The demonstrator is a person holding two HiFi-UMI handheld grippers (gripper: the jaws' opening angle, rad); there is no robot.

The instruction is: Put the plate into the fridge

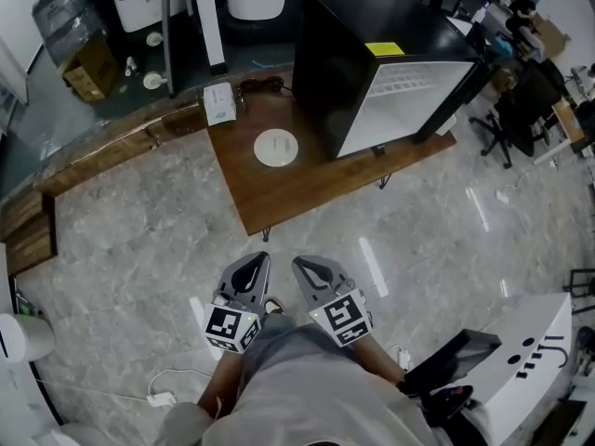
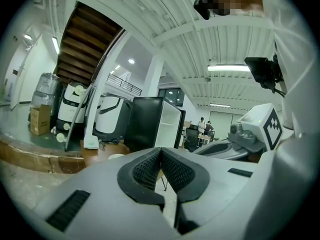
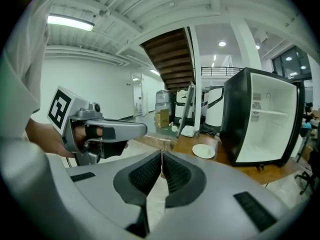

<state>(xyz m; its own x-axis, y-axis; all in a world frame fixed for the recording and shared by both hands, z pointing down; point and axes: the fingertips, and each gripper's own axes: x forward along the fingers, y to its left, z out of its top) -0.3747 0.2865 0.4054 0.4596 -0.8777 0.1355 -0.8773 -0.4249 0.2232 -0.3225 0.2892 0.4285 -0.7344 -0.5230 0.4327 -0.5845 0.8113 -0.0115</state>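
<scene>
Table (image 1: 279,198) ahead, plate (image 1: 276,147) by the open fridge (image 1: 372,72). Left gripper (image 1: 249,275) and right gripper (image 1: 316,275) are closed, empty, so I'd open wide first.

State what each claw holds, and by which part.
Nothing. The left claw and right claw are shut and empty; the plate lies on the table.

A small round white plate (image 1: 276,147) lies flat, well ahead of the left gripper (image 1: 263,257) and the right gripper (image 1: 298,261). Just to the plate's right, farther ahead and rightward of both grippers, stands an upright black mini fridge (image 1: 372,63), door open, white interior showing.
</scene>
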